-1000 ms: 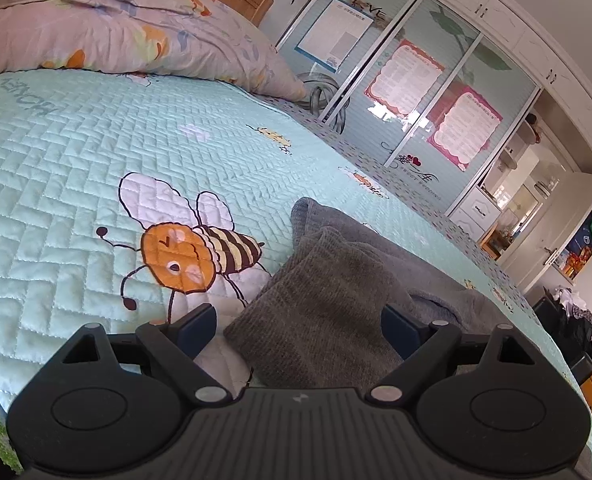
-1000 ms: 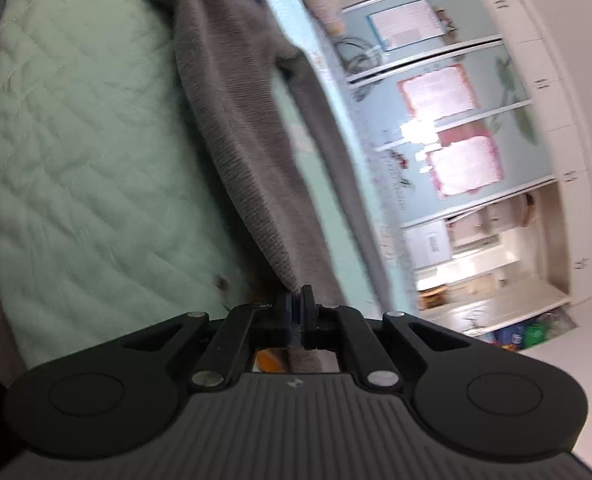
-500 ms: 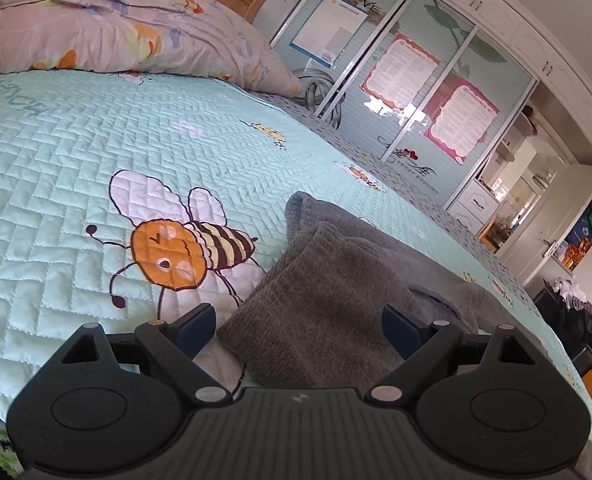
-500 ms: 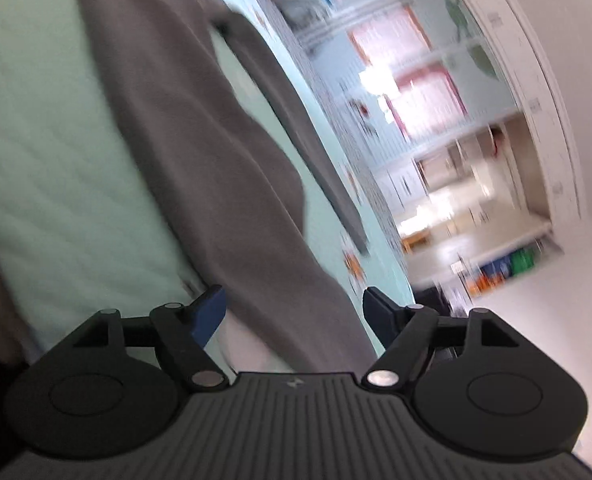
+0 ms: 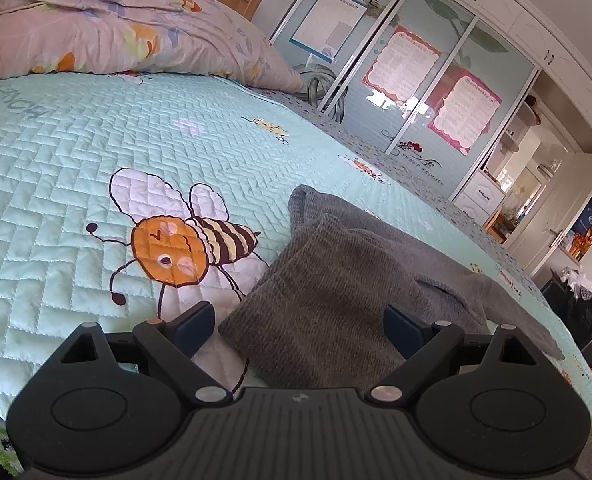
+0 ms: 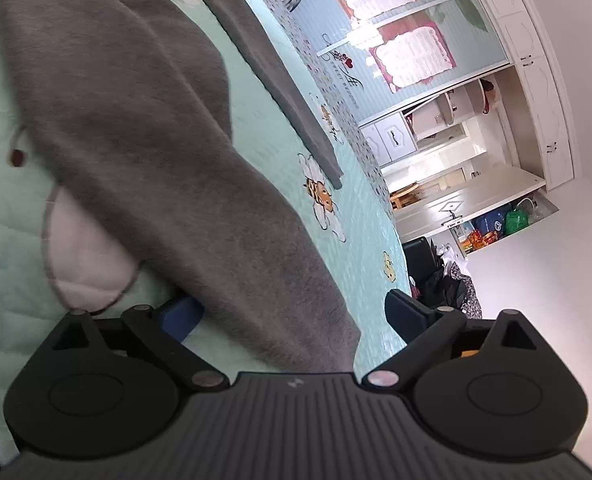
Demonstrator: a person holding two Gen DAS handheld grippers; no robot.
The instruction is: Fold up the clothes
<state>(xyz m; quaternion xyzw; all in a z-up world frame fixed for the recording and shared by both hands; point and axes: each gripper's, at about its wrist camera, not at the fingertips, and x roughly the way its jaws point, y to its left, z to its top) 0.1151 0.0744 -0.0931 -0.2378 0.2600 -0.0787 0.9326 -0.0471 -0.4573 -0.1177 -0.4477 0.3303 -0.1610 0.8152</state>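
The grey sweater (image 5: 336,300) lies on the bed (image 5: 76,168) between each released tool's spread fingers: left tool (image 5: 298,326), right tool (image 6: 294,312). Its near edge is hidden.

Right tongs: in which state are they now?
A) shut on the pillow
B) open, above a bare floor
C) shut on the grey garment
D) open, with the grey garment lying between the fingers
D: the right tongs are open, their fingers wide apart, and the grey garment lies loose on the bed cover between them, gripped by neither finger.
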